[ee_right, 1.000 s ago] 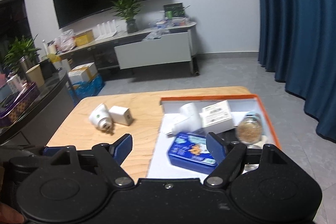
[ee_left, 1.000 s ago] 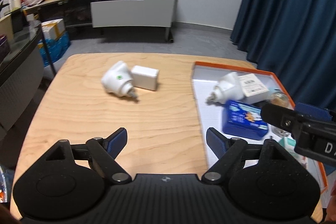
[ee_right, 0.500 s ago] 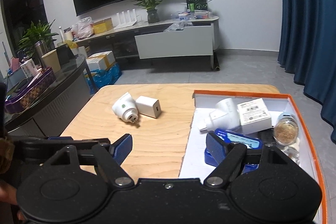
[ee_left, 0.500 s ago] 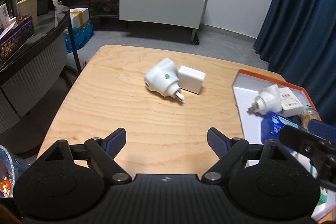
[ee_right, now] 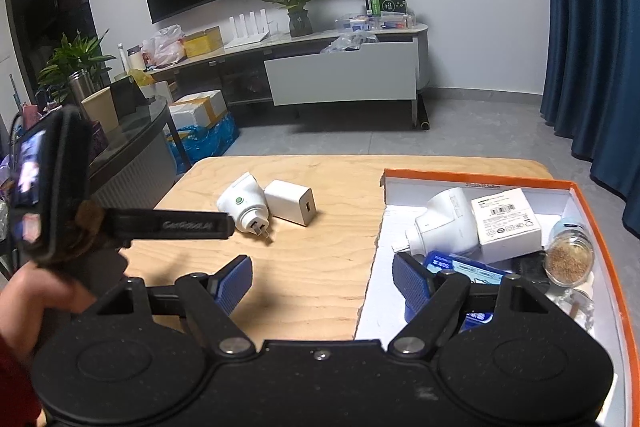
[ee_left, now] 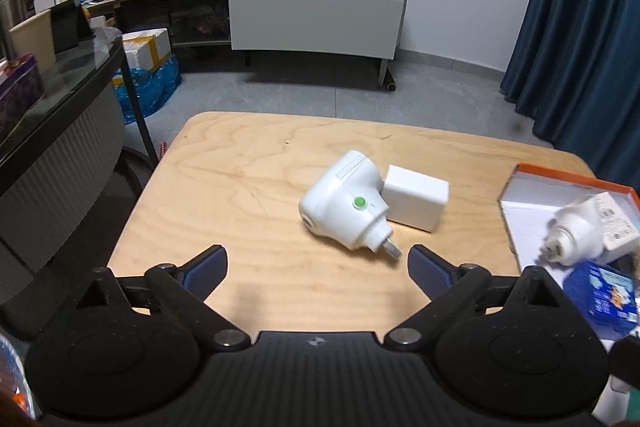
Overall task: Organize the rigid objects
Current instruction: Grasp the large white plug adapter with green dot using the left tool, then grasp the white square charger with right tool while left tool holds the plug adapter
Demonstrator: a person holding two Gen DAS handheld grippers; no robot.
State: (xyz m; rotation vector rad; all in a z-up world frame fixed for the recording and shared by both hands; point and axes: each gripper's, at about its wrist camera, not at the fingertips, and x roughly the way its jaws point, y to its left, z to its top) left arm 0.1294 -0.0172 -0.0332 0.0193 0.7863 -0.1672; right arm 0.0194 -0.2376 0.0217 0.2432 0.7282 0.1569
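White plug adapter (ee_left: 345,207) on the table (ee_left: 248,179), touching charger cube (ee_left: 416,197) | just ahead of left gripper (ee_left: 316,263), prongs toward it | jaws just widened, empty | right gripper (ee_right: 322,281) spread, empty, farther, at tray (ee_right: 600,195) edge

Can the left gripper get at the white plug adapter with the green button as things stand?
Probably yes. The left gripper is open and empty, its fingers having just been spreading, and the adapter lies ahead on bare table. The white charger cube against its far side may crowd one finger.
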